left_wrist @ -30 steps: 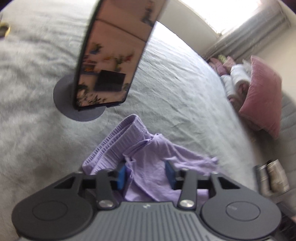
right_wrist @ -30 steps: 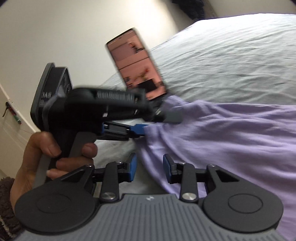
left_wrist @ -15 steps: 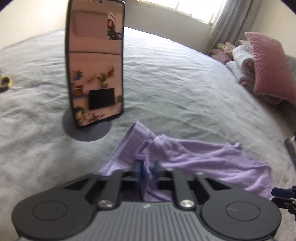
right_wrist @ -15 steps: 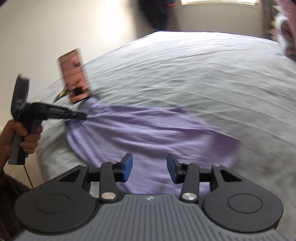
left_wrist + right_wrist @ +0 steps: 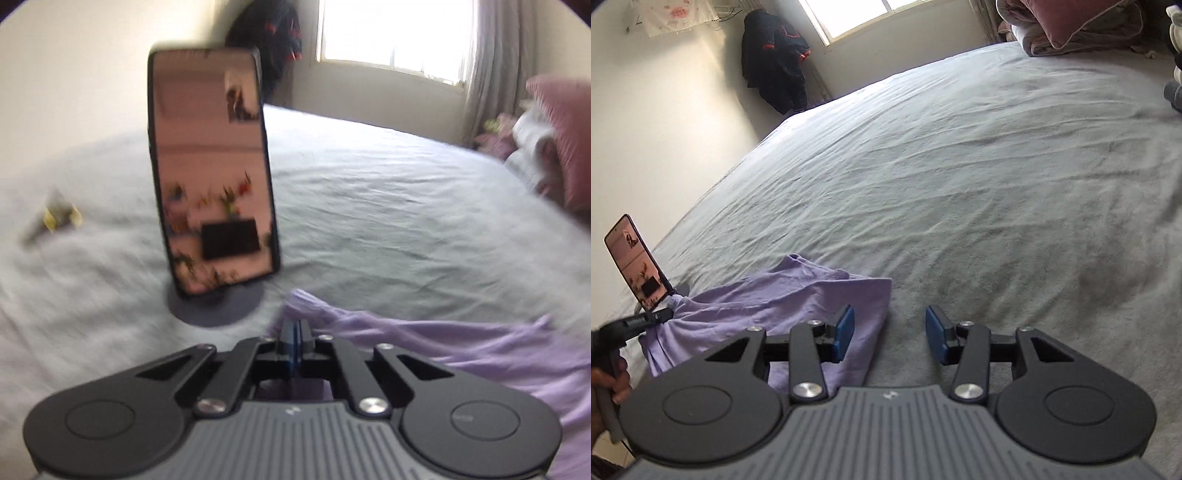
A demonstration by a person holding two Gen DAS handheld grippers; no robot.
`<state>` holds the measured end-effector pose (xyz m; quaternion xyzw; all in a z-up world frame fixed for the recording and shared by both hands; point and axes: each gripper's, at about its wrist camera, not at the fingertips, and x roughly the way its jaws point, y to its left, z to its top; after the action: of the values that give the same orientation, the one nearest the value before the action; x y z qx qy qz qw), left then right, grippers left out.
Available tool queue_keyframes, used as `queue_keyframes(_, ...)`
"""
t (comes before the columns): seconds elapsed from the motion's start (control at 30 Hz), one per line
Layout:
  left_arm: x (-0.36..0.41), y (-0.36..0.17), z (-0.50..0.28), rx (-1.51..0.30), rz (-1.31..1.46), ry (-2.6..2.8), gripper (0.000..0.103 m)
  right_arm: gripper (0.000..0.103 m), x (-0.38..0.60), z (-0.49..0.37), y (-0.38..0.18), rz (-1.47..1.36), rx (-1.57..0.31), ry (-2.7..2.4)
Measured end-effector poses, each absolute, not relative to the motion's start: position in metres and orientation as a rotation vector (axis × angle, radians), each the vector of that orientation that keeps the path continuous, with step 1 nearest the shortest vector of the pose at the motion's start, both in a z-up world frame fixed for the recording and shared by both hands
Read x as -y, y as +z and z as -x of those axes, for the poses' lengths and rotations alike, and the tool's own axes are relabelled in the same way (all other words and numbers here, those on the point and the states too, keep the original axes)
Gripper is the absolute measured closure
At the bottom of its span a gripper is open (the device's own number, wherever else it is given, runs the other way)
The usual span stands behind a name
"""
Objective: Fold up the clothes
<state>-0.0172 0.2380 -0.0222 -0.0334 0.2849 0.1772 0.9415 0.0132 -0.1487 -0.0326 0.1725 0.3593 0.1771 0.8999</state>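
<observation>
One lilac garment (image 5: 768,299) spread rumpled on the bed (image 5: 960,177), beside the phone (image 5: 214,184); left claw (image 5: 294,334) pinched tight on its bunched edge; right claw (image 5: 888,332) gaping, empty, over the far hem; soft, light, likely droopy; best taken at corners.

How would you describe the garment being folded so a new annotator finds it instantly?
Start from the big grey bed. Near its edge a phone stands upright on a round dark base; the lilac garment lies crumpled right beside it, one end pinched in the left gripper. It is the only purple cloth on the grey sheet.
</observation>
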Motion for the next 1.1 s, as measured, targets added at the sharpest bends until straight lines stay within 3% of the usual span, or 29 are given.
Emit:
queue_keyframes(0.13, -0.230, -0.009, 0.023, -0.596, 0.114, 0.368, 0.098, 0.056, 0.148, -0.003, -0.018, -0.363, -0.756, 0.443)
queue_keyframes(0.27, -0.206, 0.000, 0.025, -0.615, 0.119, 0.221, 0.071, 0.055, 0.129, 0.022, -0.012, -0.201, -0.742, 0.530)
queue_keyframes(0.4, -0.190, 0.002, 0.026, -0.639, 0.078, 0.170, 0.063, 0.055, 0.106, 0.043, -0.014, -0.046, -0.729, 0.588)
queue_keyframes(0.73, -0.274, 0.009, 0.045, -0.726, 0.431, 0.213, 0.064, 0.055, 0.069, 0.052, 0.001, -0.032, -0.670, 0.674)
queue_keyframes(1.1, -0.314, -0.008, 0.047, -0.765, 0.556, 0.126, 0.069, 0.055, -0.059, 0.040, -0.007, 0.074, -0.654, 0.818)
